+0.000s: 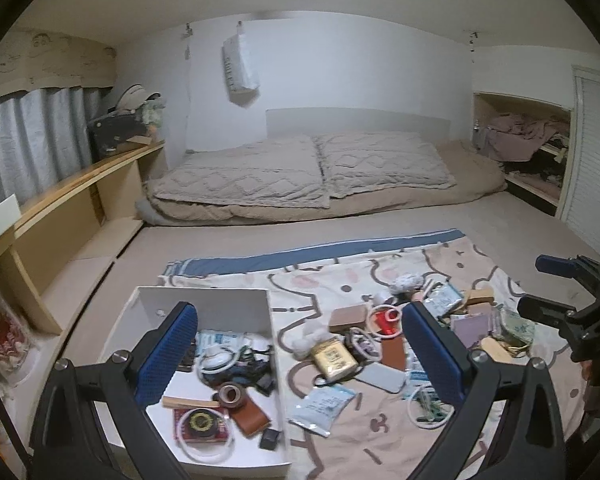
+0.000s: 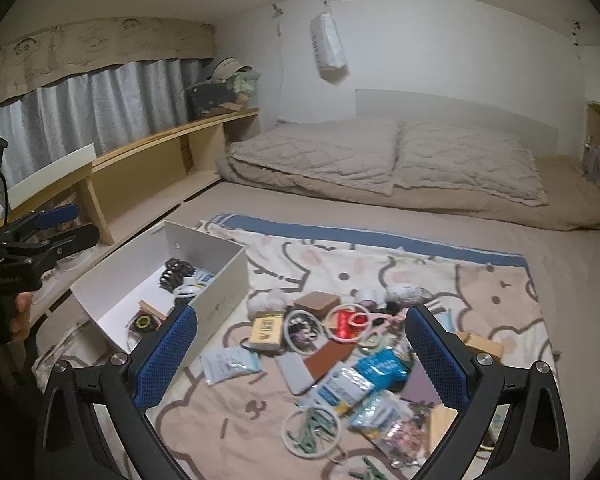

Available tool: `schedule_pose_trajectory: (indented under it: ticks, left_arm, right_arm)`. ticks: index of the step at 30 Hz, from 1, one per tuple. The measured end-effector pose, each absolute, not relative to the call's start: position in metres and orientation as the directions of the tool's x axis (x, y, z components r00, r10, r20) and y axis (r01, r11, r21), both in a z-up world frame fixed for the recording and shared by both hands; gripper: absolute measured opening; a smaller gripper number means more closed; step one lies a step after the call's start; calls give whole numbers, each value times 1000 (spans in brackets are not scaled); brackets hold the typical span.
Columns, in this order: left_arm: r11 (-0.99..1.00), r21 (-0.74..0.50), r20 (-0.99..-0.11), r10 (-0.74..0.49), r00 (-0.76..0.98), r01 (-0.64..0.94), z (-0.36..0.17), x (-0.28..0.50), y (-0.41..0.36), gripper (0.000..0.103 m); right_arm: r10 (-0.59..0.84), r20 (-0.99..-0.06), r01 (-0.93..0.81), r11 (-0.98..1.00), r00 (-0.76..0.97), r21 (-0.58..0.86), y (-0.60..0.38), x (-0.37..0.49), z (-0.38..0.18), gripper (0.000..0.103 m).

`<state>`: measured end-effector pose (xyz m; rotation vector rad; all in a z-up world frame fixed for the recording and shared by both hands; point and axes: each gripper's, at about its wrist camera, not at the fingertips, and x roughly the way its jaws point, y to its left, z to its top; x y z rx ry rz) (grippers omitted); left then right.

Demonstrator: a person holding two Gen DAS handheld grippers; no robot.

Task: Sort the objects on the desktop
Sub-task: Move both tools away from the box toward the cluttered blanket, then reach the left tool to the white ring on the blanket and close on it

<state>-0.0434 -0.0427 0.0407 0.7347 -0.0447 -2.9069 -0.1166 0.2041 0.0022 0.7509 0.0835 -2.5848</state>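
The left gripper is held above the near end of a white box, its blue-padded fingers spread wide with nothing between them. The right gripper is likewise held wide open and empty over a heap of small objects; it is also seen from the left wrist view at the right edge, and there too its jaws stand apart.

The white box is set on the left part of a cartoon-printed blanket spread over a bed. Inside the box are seen a roll of brown tape, a brown leather pouch, a black-and-yellow round item on a red card, a white ring and a dark hair claw.

To the right of the box, on the blanket, the unsorted objects are piled closely together: a yellow tin, a brown square box, a red roll with a pink ring over it, a grey flat case, a blue packet, a white-and-blue sachet and a white ring holding green ties. A clear packet at the near edge is blurred, possibly holding small trinkets.

Beyond the blanket, two quilted pillows are laid on a folded duvet. A wooden shelf runs along the left wall under a grey curtain.
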Motion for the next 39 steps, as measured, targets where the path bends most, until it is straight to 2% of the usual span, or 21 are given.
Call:
schedule_pose_trajectory:
  ticks: [8,17,26,33,39]
  left_arm:
    - [-996,75,-471,-68,-879,37,25,-61,-1,103]
    - [-994,108,-513,-30,-858,-30,-10,-84,29,103]
    - [-992,97,-617,6,-787,-83,-58,-110,48,103]
    - [-985,96,-703,32,-711,-140,-102,-119,62,103]
    - [-981,19,-783,105,-613,-193,-135,-127,75,103]
  right_arm:
    - [-338,-552,375,-926,-762,49,233,-118,-22,103]
    - [-276,-625,337,-941,-731,21,254,-129,-58,103]
    - [-185,-685,281,-959,-705,-30,276,-140,-91,103]
    - [-151,-737,193,-981,-659,29,307,-156,-114,103]
    - [-159,-795,150,-985,-585,87,321,-166,-134,103]
